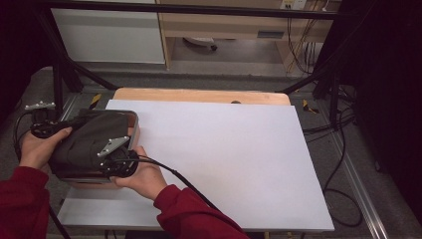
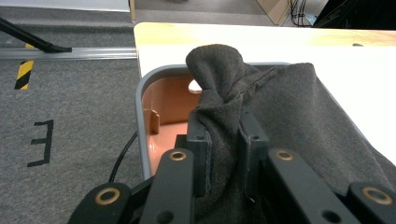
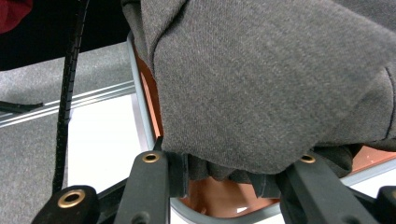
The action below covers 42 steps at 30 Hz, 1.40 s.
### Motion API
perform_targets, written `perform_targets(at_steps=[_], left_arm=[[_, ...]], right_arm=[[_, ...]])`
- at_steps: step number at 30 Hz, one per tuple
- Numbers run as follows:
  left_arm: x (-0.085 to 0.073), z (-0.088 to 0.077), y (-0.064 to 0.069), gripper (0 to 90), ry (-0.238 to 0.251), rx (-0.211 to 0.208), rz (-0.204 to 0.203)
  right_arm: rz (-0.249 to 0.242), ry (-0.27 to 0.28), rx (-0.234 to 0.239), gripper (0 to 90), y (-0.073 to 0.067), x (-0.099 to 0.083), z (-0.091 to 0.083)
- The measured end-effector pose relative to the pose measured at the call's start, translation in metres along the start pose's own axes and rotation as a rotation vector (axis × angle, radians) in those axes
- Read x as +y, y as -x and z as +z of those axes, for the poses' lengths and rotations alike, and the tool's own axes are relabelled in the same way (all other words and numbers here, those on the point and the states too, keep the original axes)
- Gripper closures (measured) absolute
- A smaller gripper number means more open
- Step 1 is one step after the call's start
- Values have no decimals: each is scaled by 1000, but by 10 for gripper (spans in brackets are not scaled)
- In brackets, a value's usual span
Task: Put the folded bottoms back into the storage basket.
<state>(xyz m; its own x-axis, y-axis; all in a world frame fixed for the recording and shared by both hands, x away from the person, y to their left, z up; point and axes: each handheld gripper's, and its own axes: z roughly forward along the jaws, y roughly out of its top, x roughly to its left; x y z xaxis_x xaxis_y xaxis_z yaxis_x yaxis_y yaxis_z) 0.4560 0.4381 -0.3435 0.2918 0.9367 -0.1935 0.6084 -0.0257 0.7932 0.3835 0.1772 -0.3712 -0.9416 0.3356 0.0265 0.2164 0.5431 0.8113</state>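
Cloth (image 1: 87,139): dark grey, draped over bin (image 2: 140,107) at counter's (image 1: 224,164) near left corner.
Left gripper (image 2: 223,140): fingers pinching cloth.
Right gripper (image 3: 224,175): fingers clamping cloth.

One mark (image 2: 41,142) can be read: at the left of the left gripper view, a black figure shaped like a capital E, or a 3 if read from the other side, is painted on the grey carpet floor (image 2: 70,116). Which of the two it is cannot be told. A small label (image 1: 271,34) is seen on the wooden furniture at the upper middle of the high view, but its lettering is too small to be read.
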Motion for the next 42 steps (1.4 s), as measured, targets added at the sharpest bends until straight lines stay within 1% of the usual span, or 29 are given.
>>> perform_targets(at_steps=[10, 15, 22, 25, 30, 37, 39, 40, 41, 42], left_arm=[[-4, 2, 0, 781, -4, 4, 5], [-6, 4, -1, 781, -1, 6, 1], [-6, 7, -1, 782, 29, 7, 6], [-8, 9, 0, 782, 39, 11, 8], [-12, 13, -1, 783, 42, 13, 2], [-13, 12, -1, 782, 48, 12, 5], [-12, 12, 0, 774, 49, 13, 24], [-12, 12, 1, 758, 59, 22, 30], [-11, 11, 2, 716, 72, 35, 34], [-9, 11, 3, 655, 80, 38, 28]], right_arm=[[6, -15, 7, 642, 0, -1, 2], [10, -21, 5, 640, 1, -2, 3], [14, -33, -12, 635, 5, -2, 4], [12, -46, -16, 632, 7, -2, 5], [9, -71, -22, 631, 8, -3, 7], [7, -79, -24, 624, 8, -2, 9], [5, -86, -37, 572, 7, -2, 8], [8, -95, -53, 500, 5, -1, 7], [13, -105, -67, 417, 3, 1, 6], [19, -105, -77, 355, 1, 3, 2]])
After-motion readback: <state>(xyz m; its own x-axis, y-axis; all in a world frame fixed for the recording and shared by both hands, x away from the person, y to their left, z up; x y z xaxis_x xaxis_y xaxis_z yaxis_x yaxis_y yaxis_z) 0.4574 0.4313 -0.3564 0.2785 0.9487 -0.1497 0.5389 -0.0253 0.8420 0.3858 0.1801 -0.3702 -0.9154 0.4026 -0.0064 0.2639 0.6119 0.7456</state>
